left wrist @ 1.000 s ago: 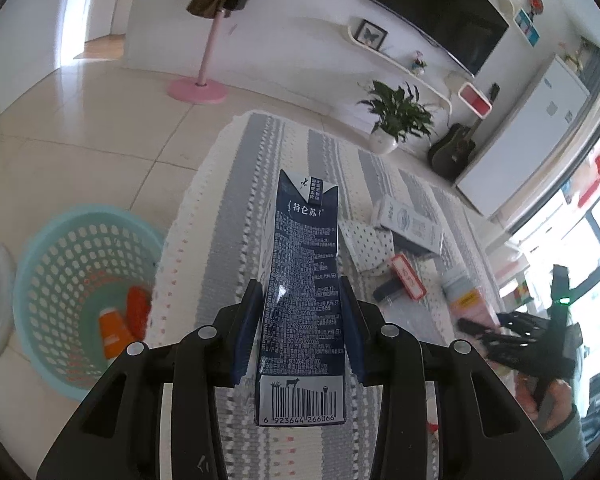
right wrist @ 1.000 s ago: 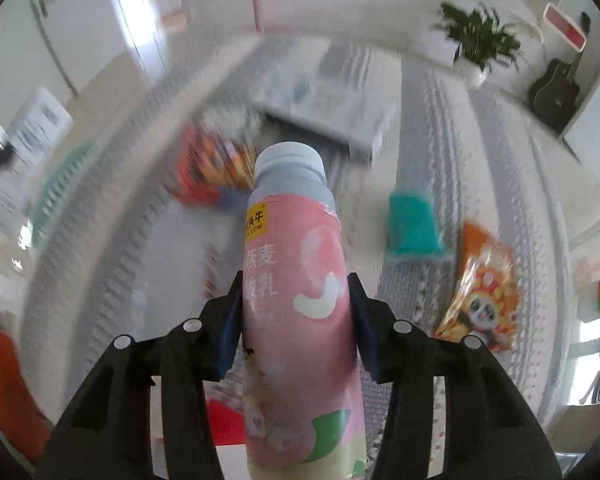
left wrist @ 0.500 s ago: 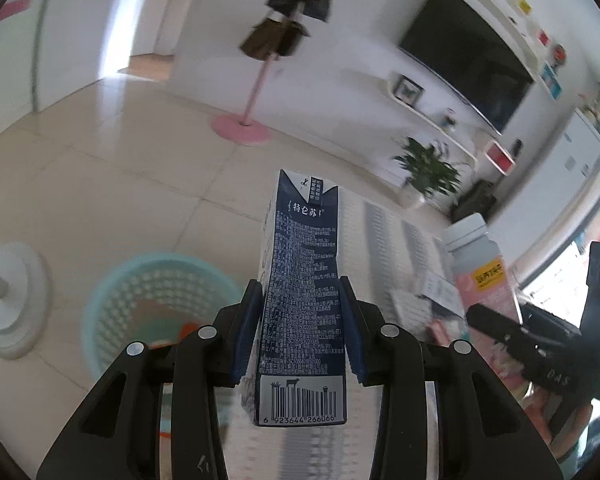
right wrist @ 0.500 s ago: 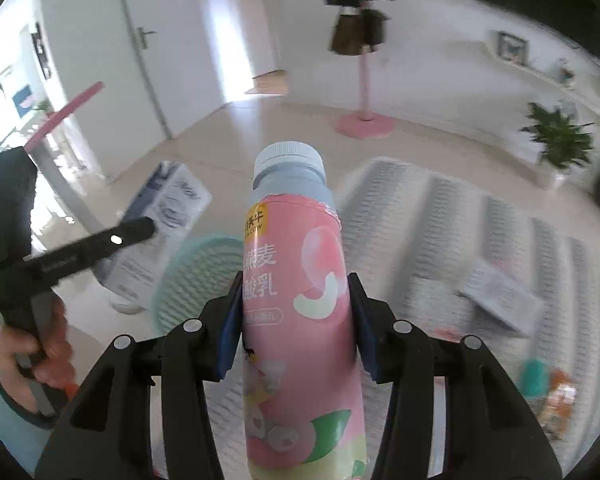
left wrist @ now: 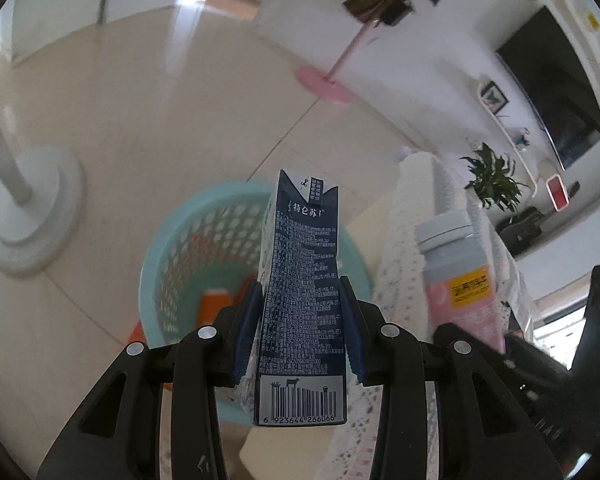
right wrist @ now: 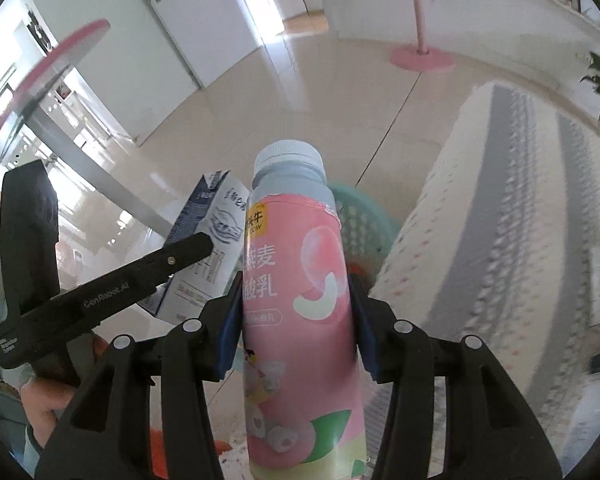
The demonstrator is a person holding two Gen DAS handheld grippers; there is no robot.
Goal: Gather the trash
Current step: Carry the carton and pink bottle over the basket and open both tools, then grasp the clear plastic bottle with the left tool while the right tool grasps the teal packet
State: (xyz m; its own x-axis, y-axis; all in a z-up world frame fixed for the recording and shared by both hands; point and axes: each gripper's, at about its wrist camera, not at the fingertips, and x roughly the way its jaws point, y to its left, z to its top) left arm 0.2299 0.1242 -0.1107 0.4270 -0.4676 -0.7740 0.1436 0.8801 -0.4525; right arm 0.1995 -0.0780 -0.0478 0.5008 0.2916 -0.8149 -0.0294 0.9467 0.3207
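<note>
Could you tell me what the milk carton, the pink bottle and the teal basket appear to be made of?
Milk carton: likely coated paperboard, with creased folds and smooth printed faces.
Pink bottle: probably plastic under a glossy printed sleeve, with a ribbed screw cap.
Teal basket: moulded plastic by the look, with an even lattice of holes and a matte finish.

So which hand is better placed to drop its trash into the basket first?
Left, probably. The left gripper holds the milk carton directly over the teal basket. The right gripper's pink bottle sits nearer the basket's rim, beside the striped cloth.
</note>
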